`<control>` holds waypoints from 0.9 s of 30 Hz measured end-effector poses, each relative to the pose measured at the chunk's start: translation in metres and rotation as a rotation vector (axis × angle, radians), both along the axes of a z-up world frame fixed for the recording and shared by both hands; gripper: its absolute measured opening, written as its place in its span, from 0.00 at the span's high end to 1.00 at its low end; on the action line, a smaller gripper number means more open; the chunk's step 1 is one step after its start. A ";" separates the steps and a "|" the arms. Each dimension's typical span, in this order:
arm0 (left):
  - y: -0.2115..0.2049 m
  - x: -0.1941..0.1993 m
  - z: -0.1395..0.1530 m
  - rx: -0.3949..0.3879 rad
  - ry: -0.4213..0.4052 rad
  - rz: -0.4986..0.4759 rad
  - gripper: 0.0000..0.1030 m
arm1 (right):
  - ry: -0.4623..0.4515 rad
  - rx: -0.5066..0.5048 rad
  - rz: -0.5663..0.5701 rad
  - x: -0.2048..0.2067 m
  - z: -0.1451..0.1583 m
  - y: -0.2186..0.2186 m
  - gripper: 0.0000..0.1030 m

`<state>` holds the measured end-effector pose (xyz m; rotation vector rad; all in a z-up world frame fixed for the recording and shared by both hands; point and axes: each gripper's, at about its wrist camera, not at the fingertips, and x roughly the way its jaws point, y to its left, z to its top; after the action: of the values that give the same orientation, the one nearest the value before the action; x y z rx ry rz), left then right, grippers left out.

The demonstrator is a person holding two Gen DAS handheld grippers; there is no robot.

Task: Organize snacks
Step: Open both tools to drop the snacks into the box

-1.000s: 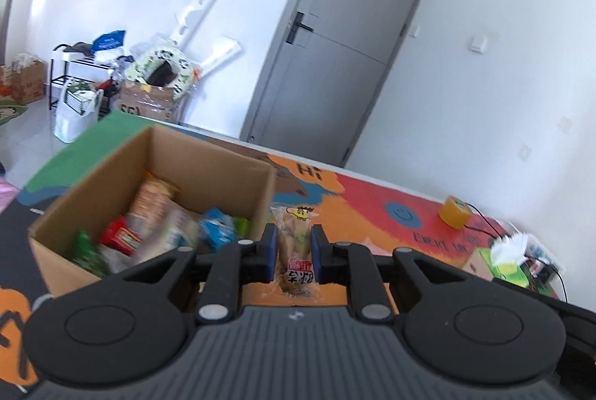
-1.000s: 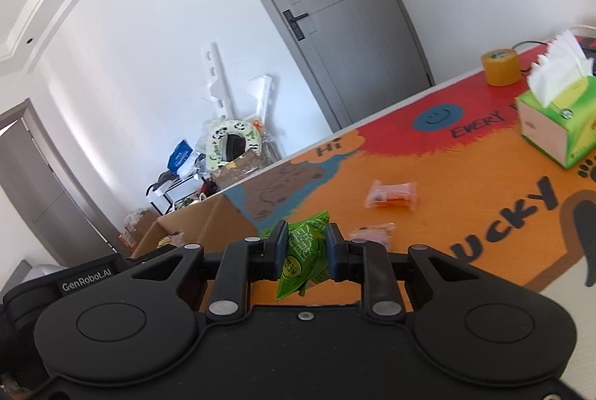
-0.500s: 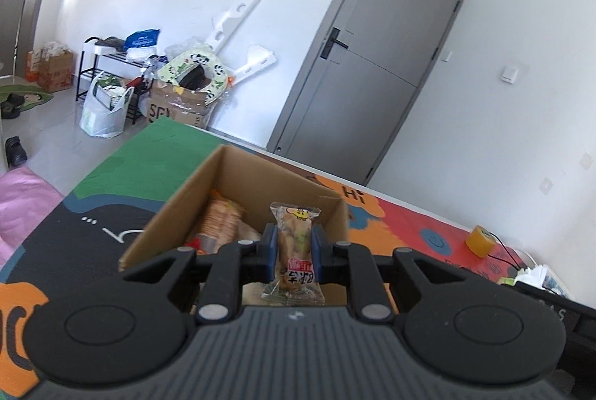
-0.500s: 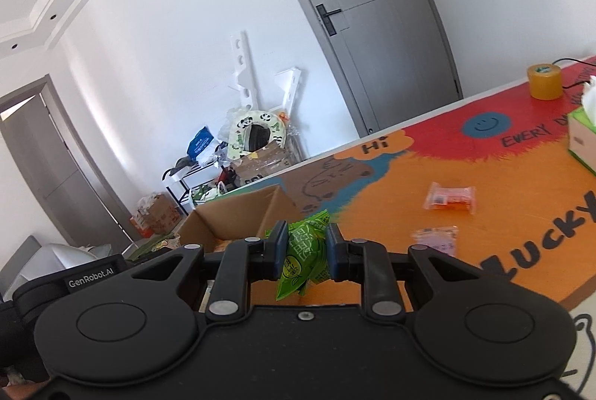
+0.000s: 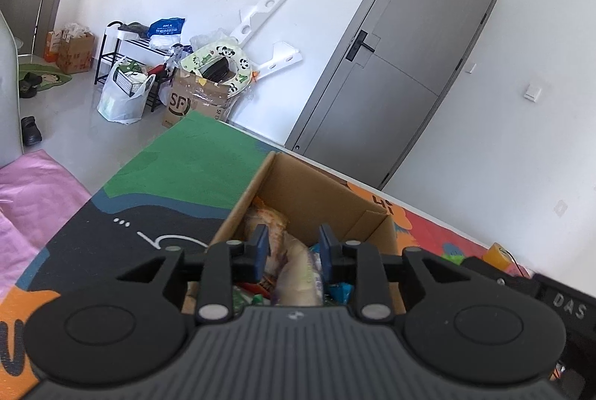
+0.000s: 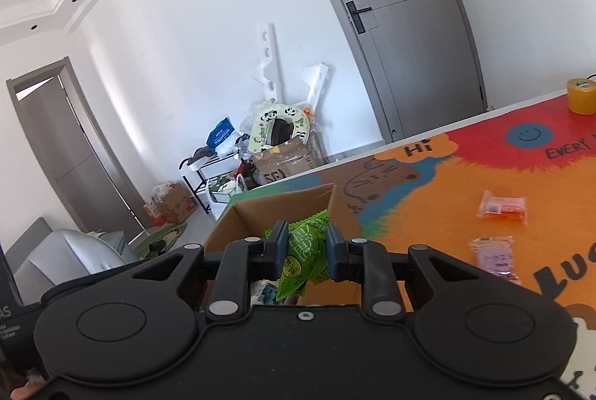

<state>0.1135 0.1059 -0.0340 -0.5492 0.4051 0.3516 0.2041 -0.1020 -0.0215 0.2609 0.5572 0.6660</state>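
Observation:
An open cardboard box (image 5: 309, 191) with several snack packets in it stands on the colourful table mat. My left gripper (image 5: 292, 245) hangs right over the box and its jaws are opening. No packet is pressed between its pads; a pale packet (image 5: 296, 275) lies in the box below the gap. My right gripper (image 6: 305, 245) is shut on a green snack packet (image 6: 303, 256), just short of the same box (image 6: 283, 206), near its right wall. Two small packets, one orange-pink (image 6: 503, 206) and one pale purple (image 6: 493, 256), lie on the mat to the right.
A yellow tape roll (image 6: 581, 94) stands near the table's far edge. Beyond the table, by the wall, are a black rack (image 5: 123, 64), bags and cartons on the floor. A grey door (image 5: 391, 72) is shut. A pink cloth (image 5: 33, 191) lies left of the table.
My left gripper moved over the box and let go of the clear packet with the red label. My right gripper carried the green packet leftward up to the box.

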 end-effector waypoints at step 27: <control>0.064 -0.013 -0.005 -0.041 0.017 0.104 0.50 | 0.019 -0.033 0.102 0.024 0.000 0.082 0.65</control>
<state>0.1004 0.1694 -0.0390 -0.6091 0.4020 0.4492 0.2277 -0.0195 -0.0211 0.2093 0.6020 0.7532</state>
